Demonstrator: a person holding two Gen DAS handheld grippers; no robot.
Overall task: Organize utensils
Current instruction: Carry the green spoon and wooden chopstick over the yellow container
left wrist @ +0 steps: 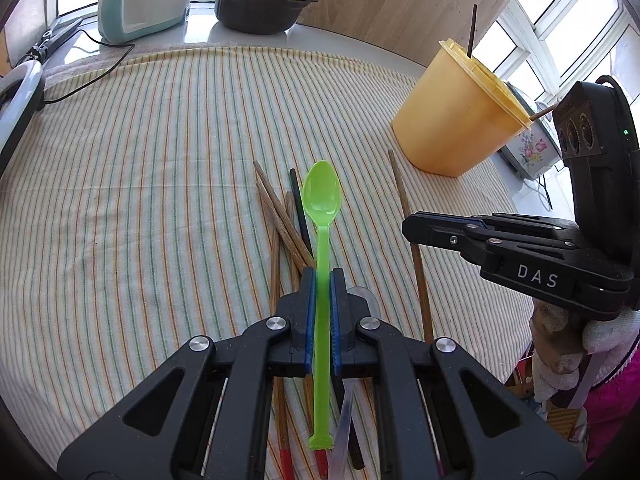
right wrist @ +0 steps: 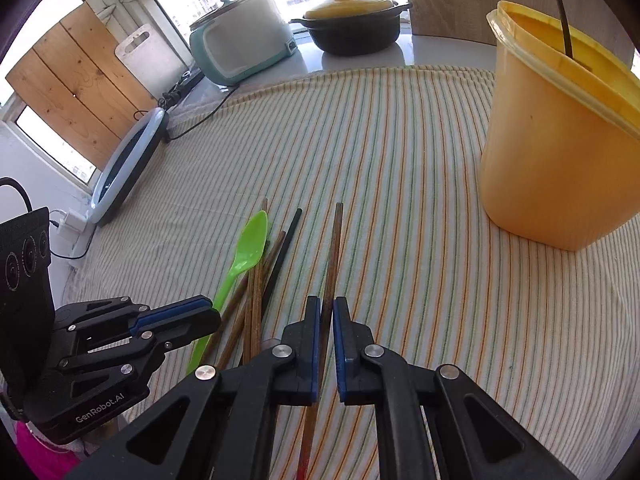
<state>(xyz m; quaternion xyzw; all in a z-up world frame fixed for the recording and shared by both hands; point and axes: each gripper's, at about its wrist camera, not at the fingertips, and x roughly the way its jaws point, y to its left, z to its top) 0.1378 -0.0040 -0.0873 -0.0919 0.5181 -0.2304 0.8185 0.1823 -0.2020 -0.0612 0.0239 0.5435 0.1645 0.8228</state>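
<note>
A striped cloth point(left wrist: 160, 152) covered the tabletop, sunlit windows behind. The left gripper point(left wrist: 323, 276) had its jaws clamped on a green spoon point(left wrist: 322, 216), bowl forward; the right gripper point(right wrist: 327, 304) pinched a brown chopstick point(right wrist: 334, 248). More chopsticks point(right wrist: 256, 292) lay loose beneath. A yellow cup point(right wrist: 556, 152) stood nearby; a rice cooker point(right wrist: 240, 36) and lidded pot point(right wrist: 352, 20) sat farther back.

Lime-green spoon point(left wrist: 321, 200); yellow-orange tub point(left wrist: 456, 116); cloth point(left wrist: 160, 152) cream with green and orange stripes; brown chopsticks point(left wrist: 280, 216).
</note>
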